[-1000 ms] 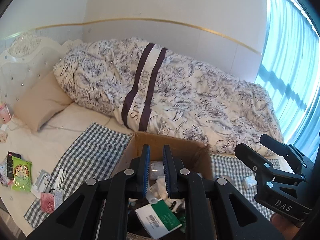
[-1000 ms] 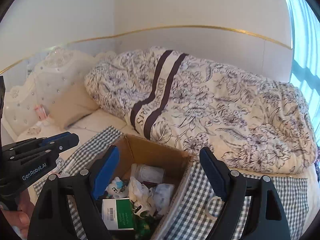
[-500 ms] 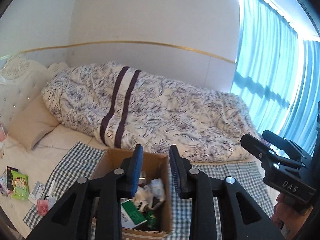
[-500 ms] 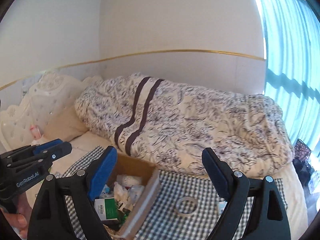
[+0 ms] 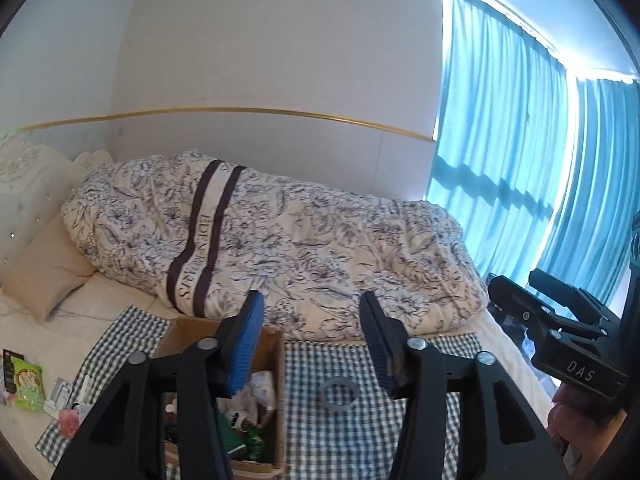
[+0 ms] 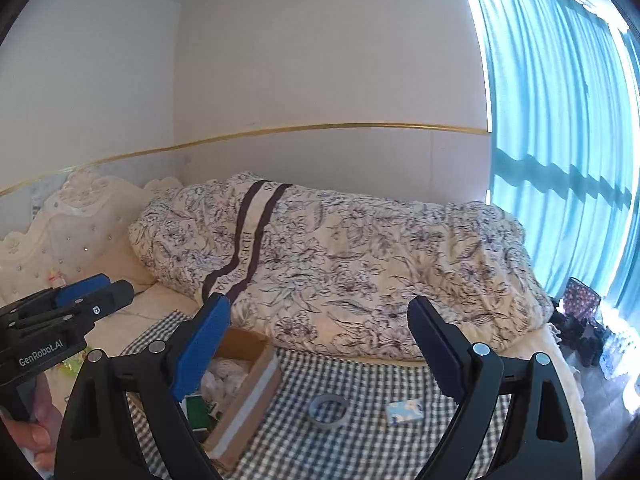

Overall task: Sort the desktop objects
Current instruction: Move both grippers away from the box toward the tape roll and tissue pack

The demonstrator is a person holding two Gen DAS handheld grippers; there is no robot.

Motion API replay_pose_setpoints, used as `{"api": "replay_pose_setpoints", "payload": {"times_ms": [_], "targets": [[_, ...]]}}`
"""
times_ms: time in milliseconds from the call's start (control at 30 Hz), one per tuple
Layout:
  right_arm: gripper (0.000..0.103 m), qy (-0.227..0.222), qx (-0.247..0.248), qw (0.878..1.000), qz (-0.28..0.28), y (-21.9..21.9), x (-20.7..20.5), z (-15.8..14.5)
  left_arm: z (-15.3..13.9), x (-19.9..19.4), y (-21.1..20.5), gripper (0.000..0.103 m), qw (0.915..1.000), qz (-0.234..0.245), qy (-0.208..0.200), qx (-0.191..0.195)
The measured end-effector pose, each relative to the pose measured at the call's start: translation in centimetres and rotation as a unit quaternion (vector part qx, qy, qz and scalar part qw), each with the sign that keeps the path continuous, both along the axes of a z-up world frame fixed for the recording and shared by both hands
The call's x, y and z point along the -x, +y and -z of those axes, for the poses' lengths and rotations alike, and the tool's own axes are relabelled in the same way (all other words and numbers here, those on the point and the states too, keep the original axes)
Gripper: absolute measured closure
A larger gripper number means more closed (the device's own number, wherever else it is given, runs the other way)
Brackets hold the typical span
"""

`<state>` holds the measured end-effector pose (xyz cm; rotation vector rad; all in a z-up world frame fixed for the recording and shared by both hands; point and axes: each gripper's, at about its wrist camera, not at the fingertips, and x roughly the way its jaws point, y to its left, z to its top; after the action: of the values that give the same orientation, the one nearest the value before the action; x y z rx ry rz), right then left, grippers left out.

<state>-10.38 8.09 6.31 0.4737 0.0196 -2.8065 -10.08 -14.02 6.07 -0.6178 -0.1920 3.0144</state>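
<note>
Cardboard box (image 6: 244, 364) sits at the checked cloth's (image 6: 360, 440) left edge, tape ring (image 6: 329, 410) and small blue packet (image 6: 404, 411) in the open middle. Left tool (image 5: 312, 344) and right tool (image 6: 318, 348) both gape wide, holding nothing.

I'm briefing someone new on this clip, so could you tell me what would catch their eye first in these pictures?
Probably the floral duvet heaped along the bed's wall side, with bright teal curtains to its right. In front, a cardboard box full of odds and ends sits on a checked cloth, with a tape roll and a small blue packet to its right. Both the left gripper and right gripper hang open above.
</note>
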Motion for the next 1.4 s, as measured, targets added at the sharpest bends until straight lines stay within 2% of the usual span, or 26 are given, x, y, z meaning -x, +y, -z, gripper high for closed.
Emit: {"api": "replay_pose_setpoints", "payload": {"times_ms": [133, 333, 433, 667, 867, 933, 1400], "targets": [[0.008, 0.0, 0.0, 1.0, 0.01, 2.0, -0.6, 0.0, -0.1, -0.4, 2.2, 0.041, 0.9998, 0.017, 0.008, 0.001], [0.008, -0.003, -0.003, 1.0, 0.026, 5.4, -1.3, 0.0, -0.1, -0.2, 5.3, 0.032, 0.9994, 0.033, 0.009, 0.0], [0.002, -0.002, 0.005, 0.999, 0.042, 7.7, -1.6, 0.0, 0.1, -0.2, 7.2, 0.023, 0.9992, 0.039, 0.011, 0.007], [0.0, -0.005, 0.02, 0.997, 0.068, 11.9, -2.0, 0.7, 0.7, -0.1, 10.2, 0.019, 0.9985, 0.051, 0.009, 0.017], [0.0, -0.017, 0.019, 0.997, 0.075, 13.4, -1.1, 1.9, 1.4, 0.2, 11.8, 0.017, 0.9977, 0.063, 0.014, 0.021], [0.0, -0.025, 0.017, 0.997, 0.077, 13.7, -0.5, 2.3, 1.8, 0.7, 11.9, 0.009, 0.9976, 0.065, 0.012, 0.022], [0.0, -0.086, 0.006, 0.993, 0.079, 14.5, 5.6, 8.7, 8.3, 6.8, 12.0, 0.008, 0.9971, 0.058, -0.048, 0.013]]}}
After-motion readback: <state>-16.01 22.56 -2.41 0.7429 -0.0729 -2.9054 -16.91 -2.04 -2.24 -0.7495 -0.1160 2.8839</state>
